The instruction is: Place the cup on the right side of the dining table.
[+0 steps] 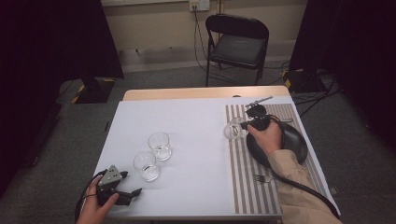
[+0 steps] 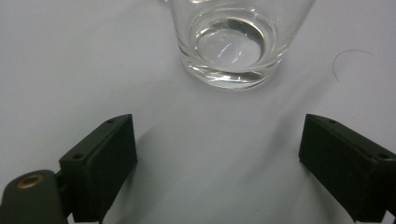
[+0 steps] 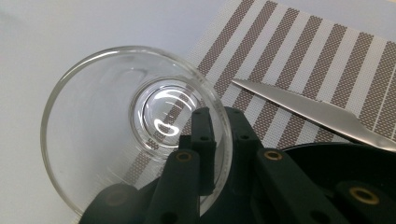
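Right now, at the table:
Right gripper (image 3: pixel 219 135): its jaws are pinched tight on the wall of a clear glass (image 3: pixel 126 126), one finger (image 3: pixel 204 140) inside the rim and the other outside, a hold that seems chosen so the thin wall cannot slide.
Held glass: tilted, mouth toward the gripper's camera, apparently lifted, with its base over the near edge of the striped placemat (image 3: pixel 299 60).
Placemat setting: a black plate (image 1: pixel 293 140) sits under the right hand, a knife (image 3: pixel 322 109) lies just beyond the fingers, and a fork (image 1: pixel 262 178) rests back beside the sleeve; the glass looks bound for a spot beside them.
Left gripper (image 2: pixel 217 163): jaws spread wide with nothing between them, low over the white tabletop (image 2: pixel 70 70) and pointed at the next job.
Nearest waiting glass (image 2: pixel 236 42): upright, just ahead of the open fingers (image 2: pixel 102 158) and centred on the gap, not yet touched.
Second waiting glass (image 1: pixel 159 145): stands just beyond the first, close by it.
Judgement: one hand is setting a glass at the place setting while the other lines up its own pick.
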The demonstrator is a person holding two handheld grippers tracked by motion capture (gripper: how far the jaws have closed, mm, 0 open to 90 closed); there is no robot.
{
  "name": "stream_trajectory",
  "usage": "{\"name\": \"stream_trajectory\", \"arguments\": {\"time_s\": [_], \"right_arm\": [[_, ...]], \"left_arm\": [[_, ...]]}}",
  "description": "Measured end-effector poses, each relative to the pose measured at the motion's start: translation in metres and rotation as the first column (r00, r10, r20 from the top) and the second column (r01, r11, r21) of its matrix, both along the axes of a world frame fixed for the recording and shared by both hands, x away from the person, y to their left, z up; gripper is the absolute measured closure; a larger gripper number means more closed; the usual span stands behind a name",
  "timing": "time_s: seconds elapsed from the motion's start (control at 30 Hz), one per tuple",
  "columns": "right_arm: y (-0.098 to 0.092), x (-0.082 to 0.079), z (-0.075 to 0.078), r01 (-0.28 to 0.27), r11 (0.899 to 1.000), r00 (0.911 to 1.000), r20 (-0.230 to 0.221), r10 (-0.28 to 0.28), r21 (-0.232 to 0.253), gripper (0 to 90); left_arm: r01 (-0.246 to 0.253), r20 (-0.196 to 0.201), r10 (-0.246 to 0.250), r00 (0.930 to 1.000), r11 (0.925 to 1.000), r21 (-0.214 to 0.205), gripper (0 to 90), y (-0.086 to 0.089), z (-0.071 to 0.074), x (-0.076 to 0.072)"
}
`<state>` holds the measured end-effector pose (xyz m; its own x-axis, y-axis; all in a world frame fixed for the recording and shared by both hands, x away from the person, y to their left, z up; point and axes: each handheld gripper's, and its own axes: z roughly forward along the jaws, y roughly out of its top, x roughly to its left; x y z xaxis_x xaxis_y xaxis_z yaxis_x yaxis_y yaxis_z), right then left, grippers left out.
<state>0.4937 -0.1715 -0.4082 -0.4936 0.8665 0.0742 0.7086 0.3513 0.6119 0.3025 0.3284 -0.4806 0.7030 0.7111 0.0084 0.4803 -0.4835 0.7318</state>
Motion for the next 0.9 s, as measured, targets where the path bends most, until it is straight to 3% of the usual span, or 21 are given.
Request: {"name": "stream_trajectory", "arguments": {"time_s": [0.5,0.73,0.9], "right_arm": [[0.004,0.005,0.003,0.019,1.000,0.9993,-0.034,-0.019,-0.007,85.3],[-0.002,0.003,0.004,0.049,0.998,0.9987,-0.008,-0.050,-0.035,85.7],[-0.006,0.004,0.005,0.050,0.998,0.9986,-0.017,-0.051,-0.032,85.6]], "left_arm": [[0.000,0.000,0.000,1.0000,1.0000,-0.005,10.4,0.000,0.000,0.000],[0.001,-0.001,-0.001,1.0000,1.0000,-0.004,10.4,0.000,0.000,0.000],[0.000,-0.001,0.000,1.0000,1.0000,-0.004,10.3,0.000,0.000,0.000]]}}
